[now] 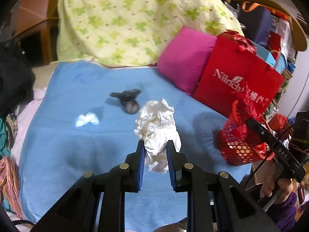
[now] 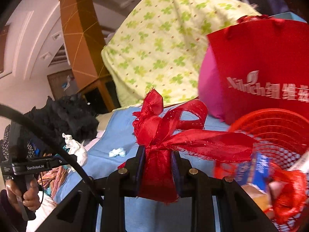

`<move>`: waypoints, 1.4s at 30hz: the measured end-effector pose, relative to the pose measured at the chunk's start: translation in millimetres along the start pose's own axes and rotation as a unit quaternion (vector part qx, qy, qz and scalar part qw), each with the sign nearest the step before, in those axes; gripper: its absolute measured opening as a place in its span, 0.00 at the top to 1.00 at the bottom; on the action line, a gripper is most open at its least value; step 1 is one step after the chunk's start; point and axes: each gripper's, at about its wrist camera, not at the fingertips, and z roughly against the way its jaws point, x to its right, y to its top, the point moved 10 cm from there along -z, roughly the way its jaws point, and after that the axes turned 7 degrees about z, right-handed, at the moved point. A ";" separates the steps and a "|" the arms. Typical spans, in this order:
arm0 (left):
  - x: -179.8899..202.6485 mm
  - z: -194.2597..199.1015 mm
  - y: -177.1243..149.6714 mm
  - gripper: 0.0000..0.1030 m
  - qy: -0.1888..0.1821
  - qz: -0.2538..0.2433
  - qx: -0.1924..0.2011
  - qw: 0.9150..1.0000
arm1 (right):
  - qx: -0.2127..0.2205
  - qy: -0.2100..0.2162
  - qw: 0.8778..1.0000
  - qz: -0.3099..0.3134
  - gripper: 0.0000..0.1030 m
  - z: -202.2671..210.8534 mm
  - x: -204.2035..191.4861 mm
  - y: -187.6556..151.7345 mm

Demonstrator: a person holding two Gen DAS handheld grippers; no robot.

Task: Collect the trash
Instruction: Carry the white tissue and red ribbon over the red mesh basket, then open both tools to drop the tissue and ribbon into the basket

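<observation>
Crumpled white paper (image 1: 157, 127) clamped in the left gripper (image 1: 155, 150) above the blue blanket (image 1: 77, 139), red basket (image 1: 239, 147) alongside.

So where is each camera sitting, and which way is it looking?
Left wrist: sits on the left tool, looks down across the blue blanket; its fingers pinch crumpled white paper; the other hand shows at right.
Right wrist: sits on the right tool, looks more level; it grips the red ribbon bow on the red mesh basket.
Shared: blanket, basket, red paper bag, small white tissue.
</observation>
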 end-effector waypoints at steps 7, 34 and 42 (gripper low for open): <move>45.0 -3.2 -4.9 0.77 -0.021 -0.031 -0.007 0.999 | 0.041 -0.017 0.999 -0.016 0.73 37.9 28.7 7.8; 246.1 -44.9 -2.9 0.77 -0.147 -0.147 -0.030 0.978 | 0.135 -0.094 0.960 -0.227 0.70 119.7 174.1 4.1; 270.2 -85.7 -13.5 0.37 -0.121 -0.166 -0.047 0.978 | 0.109 -0.084 0.947 -0.292 0.62 110.1 199.7 -10.9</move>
